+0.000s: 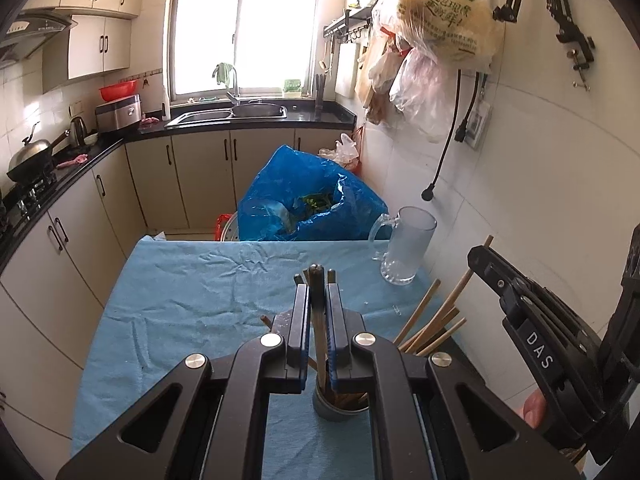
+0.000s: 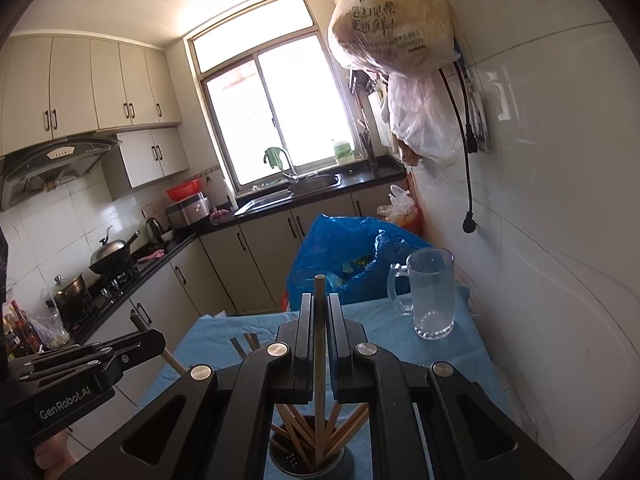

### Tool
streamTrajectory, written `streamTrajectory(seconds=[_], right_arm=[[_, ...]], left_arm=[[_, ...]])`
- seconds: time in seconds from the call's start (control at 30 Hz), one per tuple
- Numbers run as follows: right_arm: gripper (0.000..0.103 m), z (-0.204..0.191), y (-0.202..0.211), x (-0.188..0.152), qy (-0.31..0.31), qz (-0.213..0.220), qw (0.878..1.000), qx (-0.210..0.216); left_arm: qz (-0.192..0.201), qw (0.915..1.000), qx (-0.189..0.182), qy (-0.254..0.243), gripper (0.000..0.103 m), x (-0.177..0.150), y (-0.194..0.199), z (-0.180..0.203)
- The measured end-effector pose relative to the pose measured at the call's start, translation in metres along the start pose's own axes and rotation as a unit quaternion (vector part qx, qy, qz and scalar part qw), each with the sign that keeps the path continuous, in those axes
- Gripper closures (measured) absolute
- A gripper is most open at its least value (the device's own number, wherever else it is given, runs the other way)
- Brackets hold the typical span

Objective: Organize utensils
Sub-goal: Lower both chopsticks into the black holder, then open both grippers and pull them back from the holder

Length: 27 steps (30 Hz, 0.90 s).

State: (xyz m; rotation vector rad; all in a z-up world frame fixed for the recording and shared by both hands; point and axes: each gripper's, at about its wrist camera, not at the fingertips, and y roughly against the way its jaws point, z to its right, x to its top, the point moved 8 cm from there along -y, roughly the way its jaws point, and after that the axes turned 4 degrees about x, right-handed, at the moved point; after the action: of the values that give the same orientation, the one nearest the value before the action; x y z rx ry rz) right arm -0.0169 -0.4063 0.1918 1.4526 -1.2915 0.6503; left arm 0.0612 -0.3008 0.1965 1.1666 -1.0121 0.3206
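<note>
In the left wrist view my left gripper [image 1: 318,292] is shut on a brown chopstick [image 1: 319,332] with a grey rounded top. Its lower end stands in a metal holder [image 1: 340,408] on the blue cloth, among other sticks. My right gripper [image 2: 319,300] is shut on a pale wooden chopstick [image 2: 319,360] that reaches down into a metal holder [image 2: 308,460] full of several chopsticks. Each gripper shows in the other's view: the right gripper [image 1: 480,258] at the right, the left gripper [image 2: 156,342] at the lower left.
A clear glass mug [image 1: 406,248] [image 2: 432,296] stands at the table's far right by the tiled wall. A blue plastic bag [image 1: 308,196] bulges behind the table's far edge. Kitchen counters and a stove run along the left. Plastic bags hang overhead on the right wall.
</note>
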Motion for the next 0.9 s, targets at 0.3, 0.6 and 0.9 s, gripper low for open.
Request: streamTrajectory(seconds=[0.3, 0.6, 0.9], right_arm=[[0.097, 0.007, -0.012, -0.016, 0.002, -0.020, 1.000, -0.011], [0.097, 0.013, -0.029, -0.031, -0.001, -0.043, 0.999, -0.017], [0.095, 0.018, -0.033, -0.035, -0.004, -0.063, 0.998, -0.025]], left_arm=[[-0.015, 0.9998, 0.009, 0.000, 0.096, -0.013, -0.015, -0.004], [-0.029, 0.9994, 0.018, 0.002, 0.095, -0.023, -0.030, -0.012], [-0.020, 0.9989, 0.038, 0.018, 0.071, -0.027, -0.027, -0.032]])
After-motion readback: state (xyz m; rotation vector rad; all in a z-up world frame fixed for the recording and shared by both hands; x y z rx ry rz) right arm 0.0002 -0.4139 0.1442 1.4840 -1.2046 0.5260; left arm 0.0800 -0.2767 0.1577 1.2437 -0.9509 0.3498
